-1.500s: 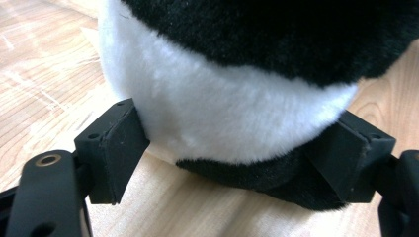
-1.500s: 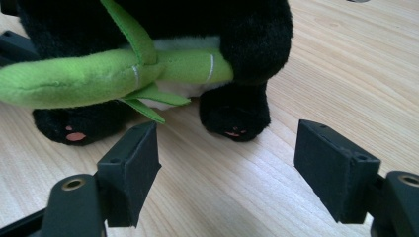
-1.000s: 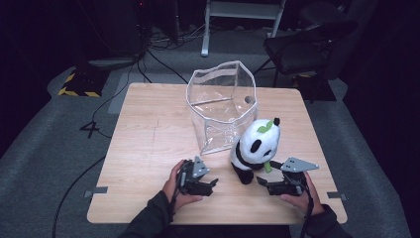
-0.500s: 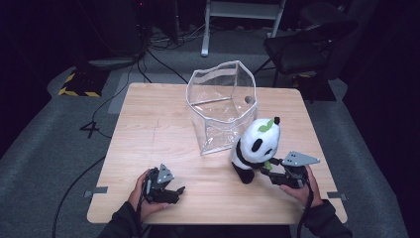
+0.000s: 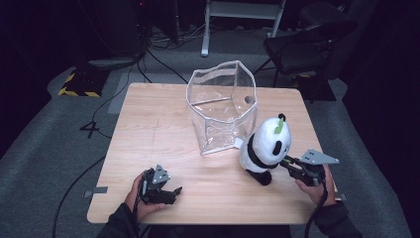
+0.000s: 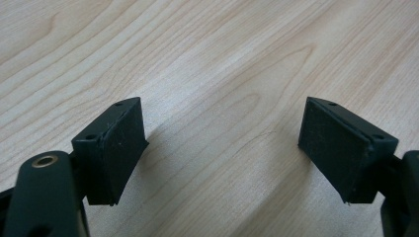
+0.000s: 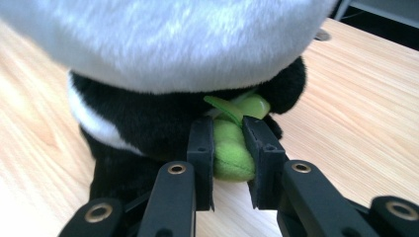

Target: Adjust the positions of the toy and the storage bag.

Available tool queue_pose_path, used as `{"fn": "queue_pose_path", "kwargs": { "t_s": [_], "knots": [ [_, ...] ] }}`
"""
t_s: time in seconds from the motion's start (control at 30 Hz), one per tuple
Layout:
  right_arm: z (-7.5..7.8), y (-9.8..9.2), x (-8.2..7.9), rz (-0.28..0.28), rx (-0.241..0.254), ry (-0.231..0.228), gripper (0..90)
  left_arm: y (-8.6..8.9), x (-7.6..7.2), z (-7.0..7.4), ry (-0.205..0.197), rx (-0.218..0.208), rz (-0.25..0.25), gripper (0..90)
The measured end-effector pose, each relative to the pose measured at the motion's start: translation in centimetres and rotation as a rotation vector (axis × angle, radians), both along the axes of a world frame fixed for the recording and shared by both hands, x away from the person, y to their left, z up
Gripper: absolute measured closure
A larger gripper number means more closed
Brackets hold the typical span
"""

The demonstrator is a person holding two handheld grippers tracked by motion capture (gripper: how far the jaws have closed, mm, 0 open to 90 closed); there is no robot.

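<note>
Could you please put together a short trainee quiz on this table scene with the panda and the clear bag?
1. True or false: the plush panda lies inside the clear plastic bag.
2. What does the right gripper pinch? A) the panda's ear B) the green plush piece at the panda's front C) the bag's rim
3. What lies between the jaws of the left gripper?
Key: 1. False; it stands on the table beside the bag. 2. B; the jaws have just been closing on it. 3. Nothing; there is only bare wood beneath them.
</note>
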State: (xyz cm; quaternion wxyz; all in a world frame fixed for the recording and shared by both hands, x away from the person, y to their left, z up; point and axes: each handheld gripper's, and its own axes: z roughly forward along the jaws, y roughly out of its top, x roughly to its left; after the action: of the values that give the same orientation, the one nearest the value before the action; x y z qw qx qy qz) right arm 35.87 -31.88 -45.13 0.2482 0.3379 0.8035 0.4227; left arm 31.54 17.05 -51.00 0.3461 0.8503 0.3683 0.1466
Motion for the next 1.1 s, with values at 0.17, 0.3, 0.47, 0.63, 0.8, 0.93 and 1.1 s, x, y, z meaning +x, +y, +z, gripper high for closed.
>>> {"fn": "queue_pose_path", "kwargs": {
  "t_s": [0.17, 0.3, 0.47, 0.63, 0.8, 0.93, 1.1],
  "knots": [
    [0.1, -1.3, 0.6, -0.045, 0.003, -0.006, 75.7, 0.1, 0.1, 0.0, 0.003, -0.002, -0.004, 18.3],
    [0.0, -2.5, 1.7, -0.071, 0.013, -0.004, 75.6, 0.1, 0.1, 0.0, 0.001, 0.003, -0.009, 18.3],
    [0.0, -3.7, 2.6, -0.087, 0.017, -0.007, 75.6, 0.2, 0.1, 0.0, 0.001, 0.001, -0.01, 18.4],
    [-0.1, -4.9, 3.7, -0.144, 0.023, -0.018, 75.7, 0.2, 0.1, 0.0, 0.002, 0.001, -0.01, 18.3],
    [-0.2, -5.6, 5.3, -0.164, 0.048, -0.019, 75.6, 0.2, 0.2, 0.0, 0.005, -0.001, -0.01, 18.2],
    [-0.3, -5.8, 6.1, -0.175, 0.058, -0.021, 75.5, 0.2, 0.2, 0.0, 0.008, -0.002, -0.01, 18.2],
    [-0.3, -5.8, 6.8, -0.187, 0.062, -0.014, 74.1, 0.2, 0.2, 0.0, 0.009, -0.002, -0.01, 18.2]
  ]
}}
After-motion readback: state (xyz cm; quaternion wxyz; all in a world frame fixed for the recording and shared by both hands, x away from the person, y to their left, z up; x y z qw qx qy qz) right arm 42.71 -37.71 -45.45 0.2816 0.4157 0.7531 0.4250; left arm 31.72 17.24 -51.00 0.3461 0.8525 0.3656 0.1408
